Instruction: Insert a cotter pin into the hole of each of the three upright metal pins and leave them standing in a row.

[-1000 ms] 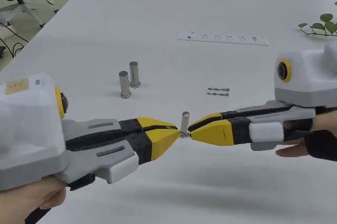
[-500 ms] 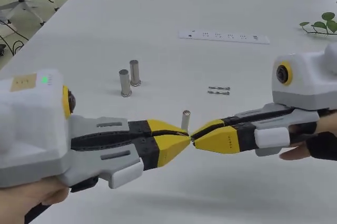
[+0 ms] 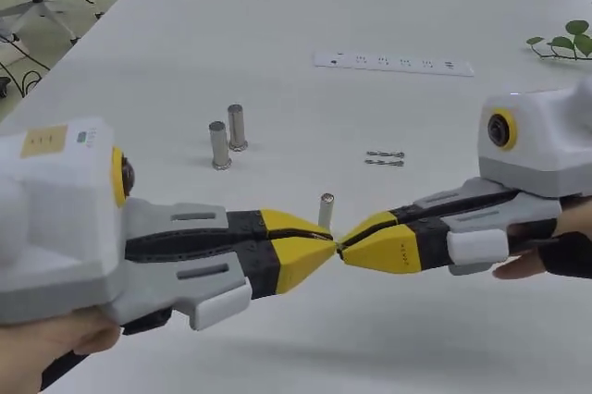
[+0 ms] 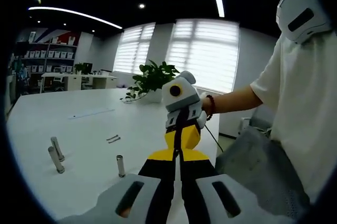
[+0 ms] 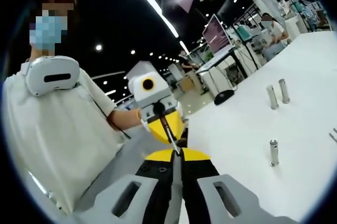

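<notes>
1. Left gripper [image 3: 326, 244] reaches in from the lower left and right gripper [image 3: 344, 249] from the right. Their yellow tips meet nose to nose over the white tabletop [image 3: 277, 33]
2. I read both grippers as drawn together: each one's own view shows only a thin slit between its jaws. I cannot tell whether anything thin is pinched at either tip
3. First metal pin [image 3: 326, 211] stands upright just behind the meeting tips in the head view. Both gripper views show it off to one side, clear of the jaws
4. Second metal pin [image 3: 218, 146] and third metal pin [image 3: 236, 127] stand upright close together, farther back and to the left, well apart from the first
5. Two cotter pins [image 3: 384, 159] lie flat side by side, right of the metal pins
6. Power strip [image 3: 393, 65] lies along the far side, with plant leaves [image 3: 564, 43] at the right edge
</notes>
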Tool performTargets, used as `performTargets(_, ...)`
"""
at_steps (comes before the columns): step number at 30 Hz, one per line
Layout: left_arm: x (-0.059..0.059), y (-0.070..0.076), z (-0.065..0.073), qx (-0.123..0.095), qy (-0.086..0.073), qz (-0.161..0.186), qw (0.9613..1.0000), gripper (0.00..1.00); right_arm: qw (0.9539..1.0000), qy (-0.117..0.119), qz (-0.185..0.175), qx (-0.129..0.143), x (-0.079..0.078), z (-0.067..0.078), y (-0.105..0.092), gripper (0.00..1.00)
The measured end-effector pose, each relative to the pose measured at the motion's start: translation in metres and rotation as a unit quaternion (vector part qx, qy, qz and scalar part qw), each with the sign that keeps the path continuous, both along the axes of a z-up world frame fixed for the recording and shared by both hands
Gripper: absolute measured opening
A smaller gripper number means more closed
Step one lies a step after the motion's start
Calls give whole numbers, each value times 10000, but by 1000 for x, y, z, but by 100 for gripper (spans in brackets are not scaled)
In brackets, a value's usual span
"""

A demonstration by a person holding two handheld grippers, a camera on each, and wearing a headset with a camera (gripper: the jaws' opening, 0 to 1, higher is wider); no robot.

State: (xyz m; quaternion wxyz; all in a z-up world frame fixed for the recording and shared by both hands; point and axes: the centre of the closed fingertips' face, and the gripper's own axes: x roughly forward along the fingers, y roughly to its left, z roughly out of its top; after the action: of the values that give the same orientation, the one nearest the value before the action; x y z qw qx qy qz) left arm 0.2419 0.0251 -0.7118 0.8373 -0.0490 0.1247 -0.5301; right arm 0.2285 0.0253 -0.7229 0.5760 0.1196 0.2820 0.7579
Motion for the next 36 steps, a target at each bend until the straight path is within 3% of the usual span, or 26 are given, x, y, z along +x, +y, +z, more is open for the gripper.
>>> performTargets(10, 3, 3, -3, 4, 109, 137, 9998, 1, 9988, -495, -21, -35, 4, -2, 1, 5)
performTargets(18, 6, 5, -7, -51, 379, 270, 9989, 3, 9963, -851, 35, -76, 4, -3, 3, 4)
performTargets(27, 2, 3, -6, -316, 623, 212, 9973, 3, 9953, -955, 144, -23, 1, -1, 1, 3)
performTargets(36, -9, -4, -9, -166, 639, -88, 9978, 2, 9926, -1119, 455, -108, -10, -2, 0, 3)
